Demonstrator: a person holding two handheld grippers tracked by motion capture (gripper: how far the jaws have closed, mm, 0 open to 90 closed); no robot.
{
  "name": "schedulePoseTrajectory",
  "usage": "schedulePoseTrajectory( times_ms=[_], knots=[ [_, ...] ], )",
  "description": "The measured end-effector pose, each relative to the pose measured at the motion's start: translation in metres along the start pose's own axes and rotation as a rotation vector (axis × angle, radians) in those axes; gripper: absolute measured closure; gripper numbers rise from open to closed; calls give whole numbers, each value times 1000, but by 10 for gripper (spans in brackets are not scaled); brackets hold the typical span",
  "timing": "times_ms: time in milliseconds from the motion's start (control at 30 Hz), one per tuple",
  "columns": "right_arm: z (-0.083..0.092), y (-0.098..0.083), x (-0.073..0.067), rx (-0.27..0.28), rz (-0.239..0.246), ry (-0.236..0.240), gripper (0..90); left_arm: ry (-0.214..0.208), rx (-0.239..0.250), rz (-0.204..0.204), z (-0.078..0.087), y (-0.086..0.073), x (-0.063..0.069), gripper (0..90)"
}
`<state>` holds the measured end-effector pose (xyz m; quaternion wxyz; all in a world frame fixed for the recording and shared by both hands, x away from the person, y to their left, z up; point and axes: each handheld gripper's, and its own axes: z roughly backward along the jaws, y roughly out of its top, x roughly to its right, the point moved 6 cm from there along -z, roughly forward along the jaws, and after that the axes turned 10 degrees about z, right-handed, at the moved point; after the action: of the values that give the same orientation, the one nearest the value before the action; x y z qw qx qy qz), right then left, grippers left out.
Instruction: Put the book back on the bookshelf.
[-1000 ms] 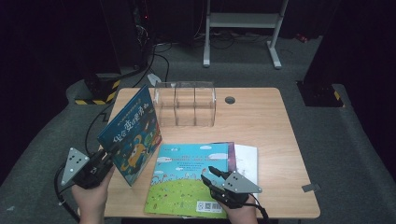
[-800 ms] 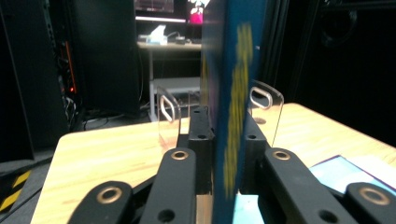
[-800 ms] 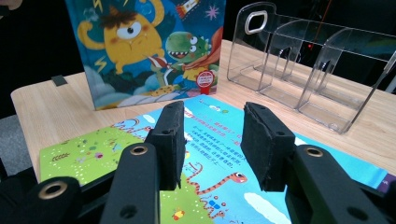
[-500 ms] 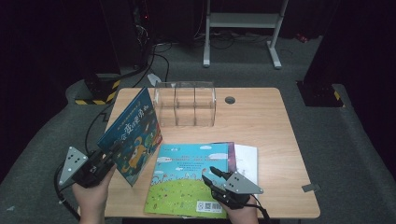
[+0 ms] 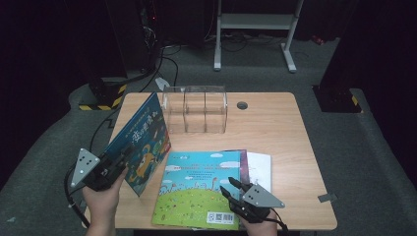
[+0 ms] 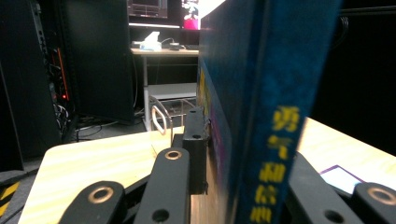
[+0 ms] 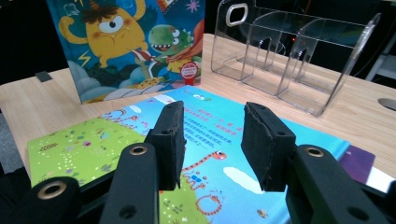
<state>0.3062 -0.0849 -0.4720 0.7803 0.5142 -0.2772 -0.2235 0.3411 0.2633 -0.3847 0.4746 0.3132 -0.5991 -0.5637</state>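
At the left, our left gripper (image 5: 115, 162) pinches the blue book (image 5: 140, 145) by its near edge and holds it tilted upright above the table (image 5: 275, 123). The left gripper view seems to show a jaw on each cover, though it is blurred. Farther right and far stands the clear rack (image 5: 195, 109), empty. We judge the step to be carrying the book there; next we must line its spine with a slot. Our right gripper (image 5: 235, 191) hovers, jaws spread, over the flat books (image 5: 199, 189).
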Motion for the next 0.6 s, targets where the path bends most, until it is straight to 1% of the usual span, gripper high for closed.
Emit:
schedulePoseTrajectory(
  times_ms=[133, 200, 233, 400, 467, 500, 600],
  knots=[
    [2, -2, 2, -10, -7, -10, 580, 18, -1, -14, -3, 0, 0, 796],
    [3, -4, 4, -20, -12, -12, 577, 34, -4, -13, -3, 1, -1, 806],
    [3, -5, 5, -22, -14, -18, 574, 35, -7, -12, -3, 2, -1, 809],
    [1, -10, 10, -51, -33, -15, 551, 31, -21, 1, -3, 3, -3, 811],
    [-1, -10, 14, -51, -51, -28, 534, 31, -24, -7, -3, 3, -3, 812],
    [-1, -9, 14, -52, -63, -25, 532, 29, -25, -10, -3, 3, -2, 812],
    [-1, -7, 18, -48, -50, -49, 525, 27, -23, -17, -3, 3, -2, 814]
  ],
)
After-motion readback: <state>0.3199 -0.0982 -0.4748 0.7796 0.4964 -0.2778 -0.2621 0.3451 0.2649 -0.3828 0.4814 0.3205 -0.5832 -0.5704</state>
